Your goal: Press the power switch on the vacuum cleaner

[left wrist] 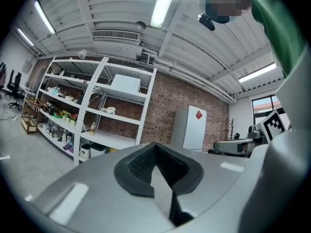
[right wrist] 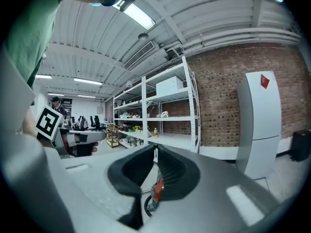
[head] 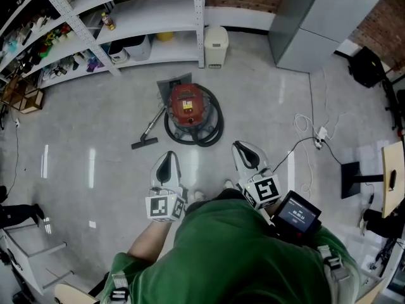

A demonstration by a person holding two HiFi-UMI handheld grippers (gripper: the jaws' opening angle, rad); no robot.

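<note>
The red vacuum cleaner point(head: 187, 103) stands on the grey floor ahead of me, its black hose point(head: 213, 126) coiled around it and the wand's nozzle point(head: 144, 143) lying to its left. My left gripper point(head: 167, 167) and right gripper point(head: 247, 154) hover side by side short of it, both pointing toward it, jaws together and holding nothing. In the left gripper view the left gripper point(left wrist: 154, 147) has its tips meeting, with shelves beyond. In the right gripper view a sliver of the red vacuum cleaner point(right wrist: 156, 188) shows below the closed tips of the right gripper point(right wrist: 156, 150).
A white shelving rack point(head: 145, 18) with small items lines the far wall, a white bin point(head: 216, 46) beside it. A grey cabinet point(head: 316, 18) stands at far right. A power strip point(head: 321, 133) with trailing cables and a black stand point(head: 354, 173) lie to the right.
</note>
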